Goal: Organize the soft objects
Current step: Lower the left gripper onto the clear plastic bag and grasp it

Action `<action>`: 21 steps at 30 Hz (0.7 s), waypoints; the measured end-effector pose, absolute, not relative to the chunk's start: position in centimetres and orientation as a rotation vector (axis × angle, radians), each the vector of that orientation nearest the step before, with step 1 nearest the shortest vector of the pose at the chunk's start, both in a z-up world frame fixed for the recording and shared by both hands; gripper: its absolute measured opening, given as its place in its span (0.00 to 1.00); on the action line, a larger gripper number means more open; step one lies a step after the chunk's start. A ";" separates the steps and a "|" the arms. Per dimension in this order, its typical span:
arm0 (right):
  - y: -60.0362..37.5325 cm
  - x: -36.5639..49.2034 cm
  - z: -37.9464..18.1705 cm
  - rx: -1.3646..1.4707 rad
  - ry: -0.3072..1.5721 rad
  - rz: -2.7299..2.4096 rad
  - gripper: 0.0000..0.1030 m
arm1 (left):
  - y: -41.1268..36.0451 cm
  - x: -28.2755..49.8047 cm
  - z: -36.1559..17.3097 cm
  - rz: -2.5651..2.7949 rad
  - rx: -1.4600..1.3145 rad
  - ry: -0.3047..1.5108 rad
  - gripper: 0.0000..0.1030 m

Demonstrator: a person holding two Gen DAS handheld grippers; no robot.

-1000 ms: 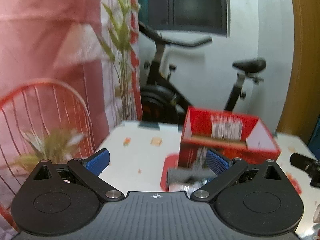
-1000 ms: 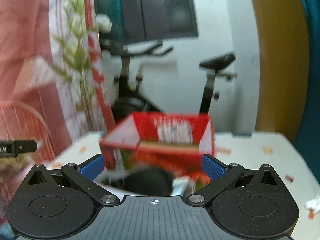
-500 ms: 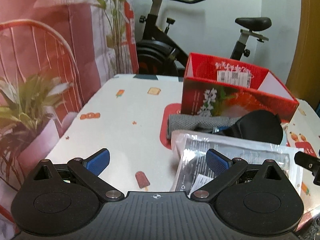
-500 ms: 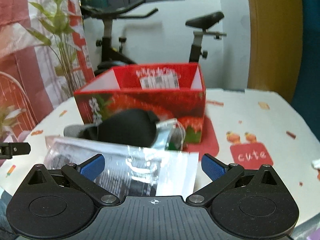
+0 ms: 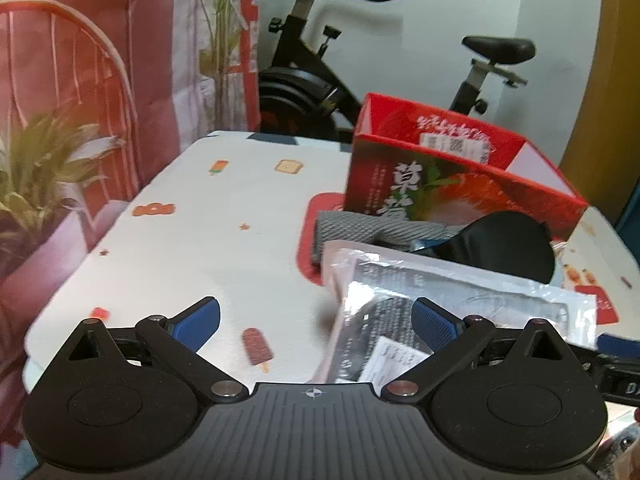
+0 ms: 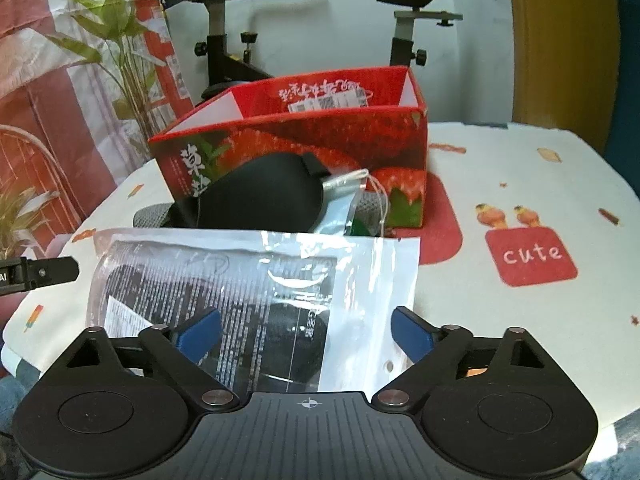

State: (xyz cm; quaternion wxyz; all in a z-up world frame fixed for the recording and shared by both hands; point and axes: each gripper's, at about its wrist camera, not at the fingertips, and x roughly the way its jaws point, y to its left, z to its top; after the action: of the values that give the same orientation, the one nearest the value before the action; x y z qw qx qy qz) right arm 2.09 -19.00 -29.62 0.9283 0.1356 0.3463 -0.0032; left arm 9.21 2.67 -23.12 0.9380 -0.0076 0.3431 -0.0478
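Observation:
A clear plastic packet [image 6: 256, 280] with a dark item inside lies on the table near the front edge; it also shows in the left wrist view [image 5: 420, 304]. Behind it lie a black soft mask-like item [image 6: 260, 196] [image 5: 508, 244], a grey knitted cloth [image 5: 360, 228] and a small foil packet [image 6: 344, 188]. An open red strawberry box [image 6: 304, 132] [image 5: 448, 176] stands behind them. My left gripper [image 5: 316, 320] is open, low over the table at the packet's left end. My right gripper [image 6: 306, 330] is open over the packet's near edge.
The table [image 5: 224, 240] has a white printed cloth with a red "cute" patch [image 6: 532, 256]. An exercise bike [image 5: 320, 60] stands behind the table. A potted plant [image 5: 36, 176] and a red wire chair [image 5: 60, 60] stand at the left.
Both grippers have tipped down and come closer to the table. The packet and soft items now fill the near view. Both grippers stay open.

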 end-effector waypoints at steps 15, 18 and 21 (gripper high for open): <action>-20.6 2.9 -32.4 0.373 0.764 -0.016 0.74 | 3.6 10.8 -26.3 -0.177 -0.145 0.746 0.67; -20.4 2.9 -32.5 0.373 0.772 0.002 0.69 | 3.2 11.0 -26.9 -0.222 -0.136 0.787 0.64; -20.5 3.0 -32.6 0.382 0.777 0.006 0.69 | 2.8 11.2 -27.4 -0.246 -0.135 0.819 0.64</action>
State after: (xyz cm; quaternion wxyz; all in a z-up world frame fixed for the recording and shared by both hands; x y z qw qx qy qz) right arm 3.01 -20.49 -32.63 0.9078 0.1852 0.3764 0.0027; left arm 11.21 2.79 -27.37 0.9078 -0.0656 0.3967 -0.1191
